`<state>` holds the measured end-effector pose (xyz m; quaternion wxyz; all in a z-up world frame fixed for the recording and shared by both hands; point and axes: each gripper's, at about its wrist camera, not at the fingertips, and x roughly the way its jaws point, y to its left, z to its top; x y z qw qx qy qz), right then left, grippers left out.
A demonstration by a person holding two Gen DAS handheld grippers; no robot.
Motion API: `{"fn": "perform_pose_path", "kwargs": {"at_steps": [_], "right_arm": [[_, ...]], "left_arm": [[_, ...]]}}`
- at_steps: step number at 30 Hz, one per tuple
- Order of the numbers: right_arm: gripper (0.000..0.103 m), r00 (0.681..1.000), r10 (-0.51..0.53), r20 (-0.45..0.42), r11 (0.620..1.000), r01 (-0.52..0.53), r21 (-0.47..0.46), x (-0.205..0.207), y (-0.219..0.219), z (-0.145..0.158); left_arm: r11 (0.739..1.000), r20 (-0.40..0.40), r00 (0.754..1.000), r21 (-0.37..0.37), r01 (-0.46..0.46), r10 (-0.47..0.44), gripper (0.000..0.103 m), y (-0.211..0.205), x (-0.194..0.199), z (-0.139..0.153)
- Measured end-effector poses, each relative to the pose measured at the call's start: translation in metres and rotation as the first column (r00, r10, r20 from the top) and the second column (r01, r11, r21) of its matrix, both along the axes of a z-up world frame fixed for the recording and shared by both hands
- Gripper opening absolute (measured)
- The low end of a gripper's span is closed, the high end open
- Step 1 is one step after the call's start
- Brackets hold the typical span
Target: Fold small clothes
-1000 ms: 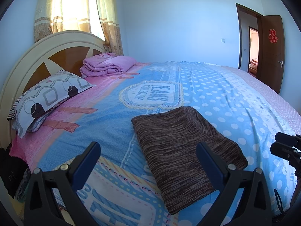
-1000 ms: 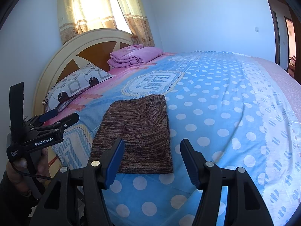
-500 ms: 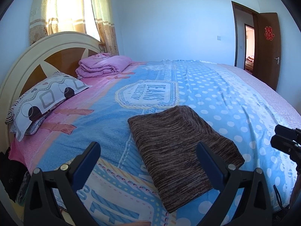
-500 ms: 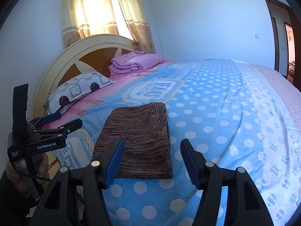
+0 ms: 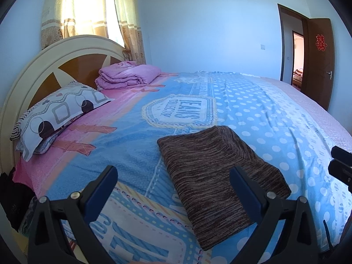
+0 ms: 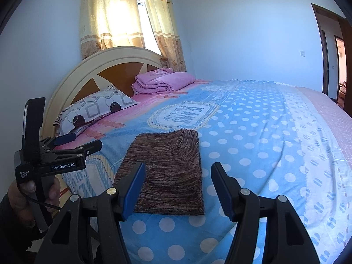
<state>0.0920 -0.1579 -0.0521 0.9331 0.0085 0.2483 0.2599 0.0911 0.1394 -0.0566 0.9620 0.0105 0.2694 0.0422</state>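
Note:
A brown striped knit garment (image 5: 217, 176) lies folded into a flat rectangle on the bed, near its front edge; it also shows in the right wrist view (image 6: 169, 173). My left gripper (image 5: 173, 187) is open and empty, held back from the bed edge, to the left of the garment. My right gripper (image 6: 178, 184) is open and empty, held just short of the garment's near edge. The left gripper also shows in the right wrist view (image 6: 77, 144), in a hand at the left. A part of the right gripper (image 5: 341, 165) shows at the left view's right edge.
The bed has a blue polka-dot and pink cover (image 5: 253, 110). A patterned pillow (image 5: 57, 114) and a folded pink quilt (image 5: 127, 76) lie by the round headboard (image 5: 44, 66). A brown door (image 5: 316, 59) stands open at the far right. Curtains (image 6: 132, 17) hang behind the headboard.
Both grippers have drawn back and risen slightly from the bed, staying open. The garment has not moved.

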Motion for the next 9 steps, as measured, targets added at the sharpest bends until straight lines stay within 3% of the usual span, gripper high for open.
{"fn": "perform_pose_path", "kwargs": {"at_steps": [9], "right_arm": [[0.063,1.0,0.001,-0.013,1.0,-0.001,-0.006,0.0013,0.002,-0.003]], "left_arm": [[0.999,-0.004,0.999,0.001,-0.033,0.033,0.103,0.0069,0.0018,-0.0035]]}}
